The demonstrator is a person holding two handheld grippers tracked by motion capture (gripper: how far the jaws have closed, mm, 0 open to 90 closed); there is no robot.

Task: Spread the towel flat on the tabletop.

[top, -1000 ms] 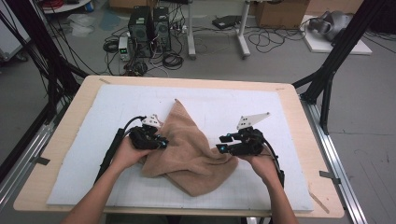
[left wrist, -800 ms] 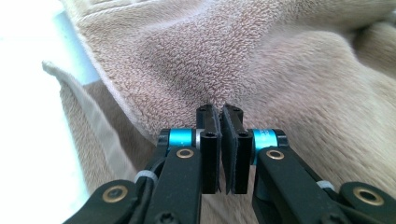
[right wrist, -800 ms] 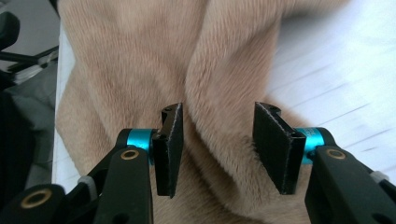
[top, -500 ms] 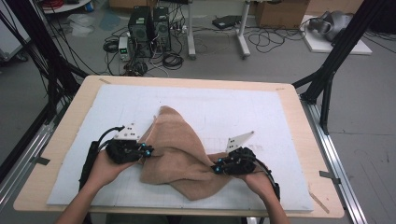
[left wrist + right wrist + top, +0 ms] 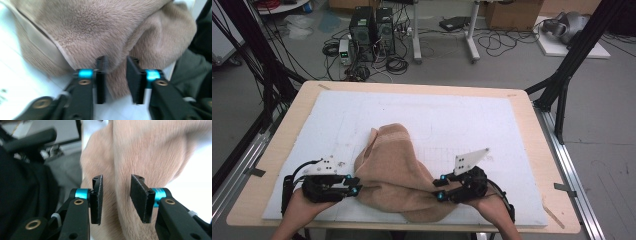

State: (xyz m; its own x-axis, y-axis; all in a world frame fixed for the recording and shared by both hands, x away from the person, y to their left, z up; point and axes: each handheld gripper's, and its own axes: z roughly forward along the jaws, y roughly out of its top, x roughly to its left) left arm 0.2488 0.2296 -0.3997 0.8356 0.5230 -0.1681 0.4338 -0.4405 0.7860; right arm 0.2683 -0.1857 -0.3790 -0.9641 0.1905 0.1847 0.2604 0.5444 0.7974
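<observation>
Though no writing legible, both tools spread, just opened, beside tan towel.

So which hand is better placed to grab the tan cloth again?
Probably the left: its tongs, just reopened, straddle a raised fold at the tan cloth edge. The right tongs, also just reopened, face a flatter stretch.
</observation>
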